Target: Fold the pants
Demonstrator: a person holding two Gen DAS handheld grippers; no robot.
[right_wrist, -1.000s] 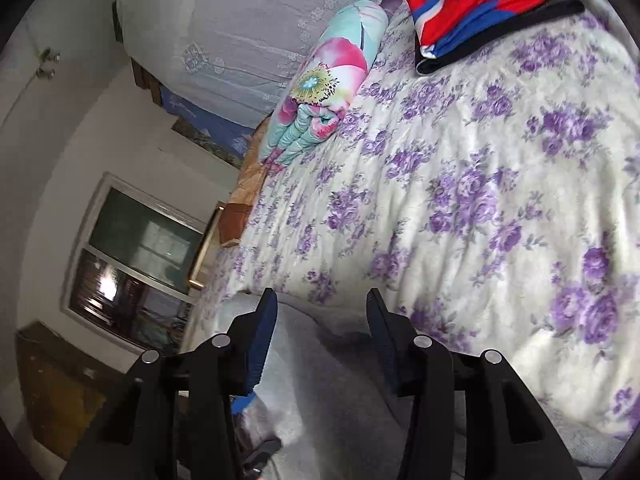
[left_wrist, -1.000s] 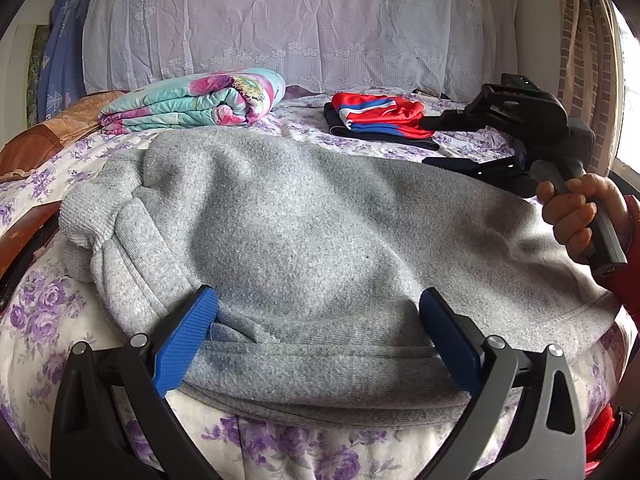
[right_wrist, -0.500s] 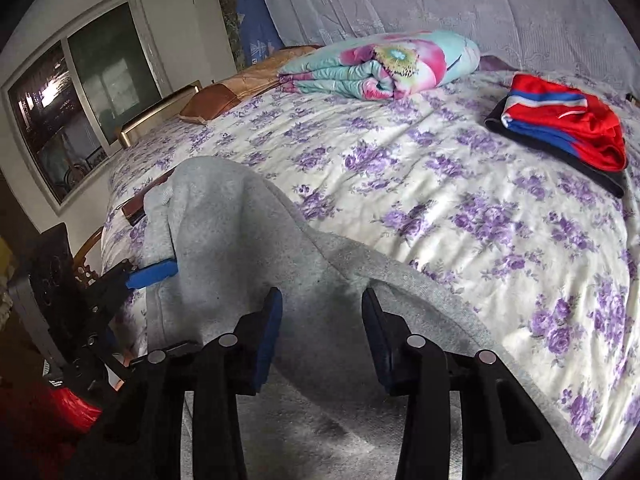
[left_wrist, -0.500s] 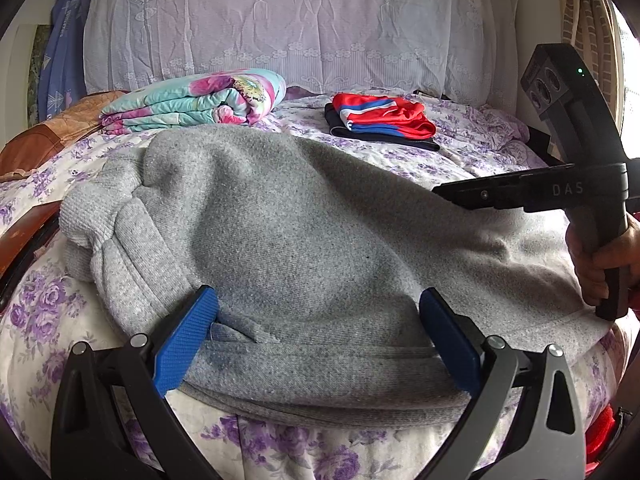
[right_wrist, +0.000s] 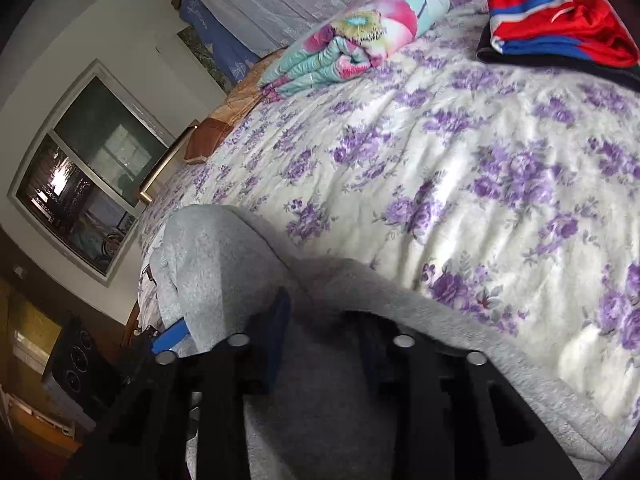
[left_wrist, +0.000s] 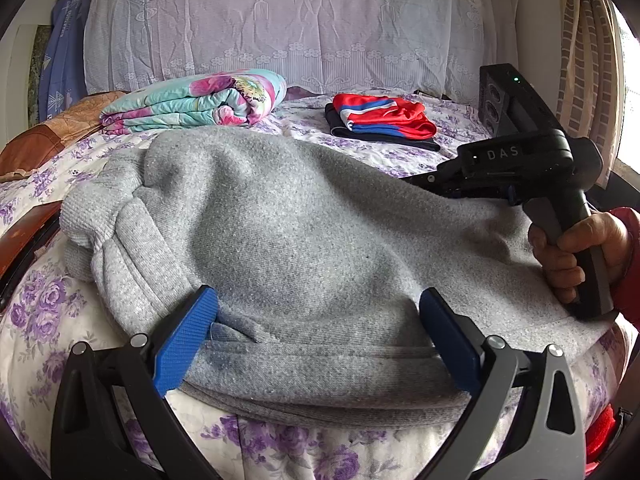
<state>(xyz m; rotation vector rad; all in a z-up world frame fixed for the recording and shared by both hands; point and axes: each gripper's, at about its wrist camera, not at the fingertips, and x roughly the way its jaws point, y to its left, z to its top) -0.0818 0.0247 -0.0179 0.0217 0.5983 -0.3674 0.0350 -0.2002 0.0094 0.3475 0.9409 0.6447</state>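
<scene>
Grey fleece pants [left_wrist: 304, 240] lie folded over on the floral bedspread [left_wrist: 48, 304]; they also show in the right wrist view [right_wrist: 328, 400]. My left gripper [left_wrist: 320, 332] is open, its blue pads [left_wrist: 184, 340] wide apart at the near waistband edge. My right gripper [right_wrist: 320, 312] is low on the pants' far edge, with grey cloth draped over its fingertips; I cannot tell whether the fingers grip it. In the left wrist view the right gripper [left_wrist: 416, 180] is at the right, held by a hand.
A folded floral quilt [left_wrist: 200, 102] and a red-and-blue folded garment [left_wrist: 384, 120] lie near the lace-covered headboard [left_wrist: 272, 24]. A brown wooden edge [left_wrist: 24, 236] is at the left. A window [right_wrist: 84, 176] is on the left wall.
The right gripper swung down from above the pants to their far edge, and cloth now covers its fingertips. The left gripper stayed open in place.
</scene>
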